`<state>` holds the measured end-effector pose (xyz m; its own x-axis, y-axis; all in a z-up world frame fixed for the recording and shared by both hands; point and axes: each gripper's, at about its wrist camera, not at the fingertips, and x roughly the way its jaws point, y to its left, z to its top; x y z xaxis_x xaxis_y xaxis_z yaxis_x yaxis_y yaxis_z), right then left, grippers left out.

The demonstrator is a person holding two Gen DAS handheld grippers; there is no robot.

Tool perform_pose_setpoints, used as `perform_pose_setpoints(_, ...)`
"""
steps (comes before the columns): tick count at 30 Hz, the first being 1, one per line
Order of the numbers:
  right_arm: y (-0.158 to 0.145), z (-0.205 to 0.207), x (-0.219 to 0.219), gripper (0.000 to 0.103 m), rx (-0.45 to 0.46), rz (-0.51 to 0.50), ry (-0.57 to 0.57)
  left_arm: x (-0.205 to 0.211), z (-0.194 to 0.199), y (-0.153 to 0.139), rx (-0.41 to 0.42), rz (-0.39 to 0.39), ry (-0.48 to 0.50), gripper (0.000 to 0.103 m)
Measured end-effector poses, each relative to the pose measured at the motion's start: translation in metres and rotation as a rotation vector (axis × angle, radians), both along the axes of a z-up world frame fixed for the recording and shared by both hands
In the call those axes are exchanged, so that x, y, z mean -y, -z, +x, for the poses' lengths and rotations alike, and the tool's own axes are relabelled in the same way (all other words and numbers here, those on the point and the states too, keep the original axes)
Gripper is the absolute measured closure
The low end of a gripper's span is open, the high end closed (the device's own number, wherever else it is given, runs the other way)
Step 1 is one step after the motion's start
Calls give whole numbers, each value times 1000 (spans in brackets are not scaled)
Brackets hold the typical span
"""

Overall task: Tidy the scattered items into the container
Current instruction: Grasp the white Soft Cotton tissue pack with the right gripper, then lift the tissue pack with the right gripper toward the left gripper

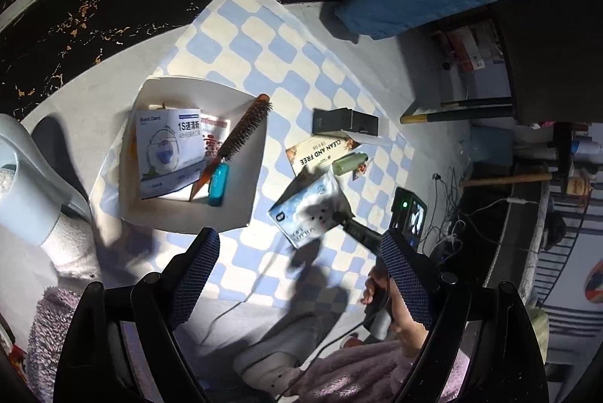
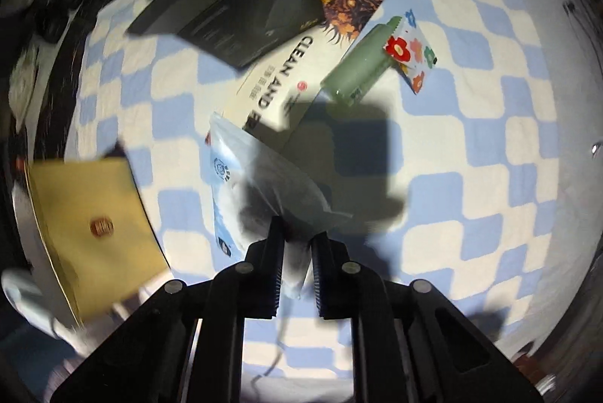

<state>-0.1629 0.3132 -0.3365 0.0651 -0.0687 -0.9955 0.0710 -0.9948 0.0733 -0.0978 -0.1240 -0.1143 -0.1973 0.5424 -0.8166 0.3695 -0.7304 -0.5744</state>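
Lifting pouch point(image 2: 260, 184) w/ right claw point(image 2: 296, 245) clamped; left claw point(image 1: 297, 252) open, empty; brush point(image 1: 241, 135), boxes in bin point(image 1: 241, 214); tube point(image 1: 348, 164), card point(image 1: 320, 148) left.

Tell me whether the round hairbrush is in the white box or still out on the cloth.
In. The round hairbrush lies slanted inside the white box, bristle end propped on the rim, handle down beside a teal case.

Pouch: the blue-white pouch point(image 2: 241, 184) is motion-blurred, its print unreadable, its near corner hidden between the right claw point(image 2: 297, 245) fingers.
Yellow box: the yellow box point(image 2: 94, 214) is smeared, its label illegible.
Booklet: the "CLEAN AND FREE" booklet point(image 2: 286, 75) is partly covered by the black box point(image 2: 241, 15).
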Motion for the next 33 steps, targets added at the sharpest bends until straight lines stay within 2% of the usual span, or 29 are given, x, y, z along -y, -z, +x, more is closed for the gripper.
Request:
perform_pose_setpoints(2,-10,22,13,89,0,79,-134,-9,-2,0,-3,8,16,16)
perform_pose_setpoints(4,-12,47,21,89,18,104,-211,-16,-3,0,-3,12,40,16)
perform_pose_setpoints(9,16,78,50,89,94,79,-198,-23,-2,-2,-7,16,70,16)
perform_pose_setpoints(12,26,77,58,89,144,-36,-100,-16,2,1,2,33,46,16)
perform_pose_setpoints(14,31,77,68,87,154,-88,-81,-11,3,2,5,42,30,16)
perform_pose_setpoints(21,54,80,126,87,149,-75,-217,17,10,2,-6,55,-32,16)
perform_pose_setpoints(22,58,81,131,83,151,-62,-219,20,11,2,-7,56,-38,16)
perform_pose_setpoints(24,68,84,138,62,167,-54,-187,27,14,2,-12,54,-47,16)
perform_pose_setpoints(25,73,86,140,45,181,-54,-159,31,15,2,-12,51,-52,16)
perform_pose_setpoints(27,84,90,138,42,206,-53,-82,37,18,3,-10,48,-62,16)
perform_pose_setpoints(31,106,91,115,39,268,-53,191,49,24,4,-3,54,-85,16)
perform_pose_setpoints(33,112,89,105,39,267,-61,296,53,26,3,-4,57,-89,16)
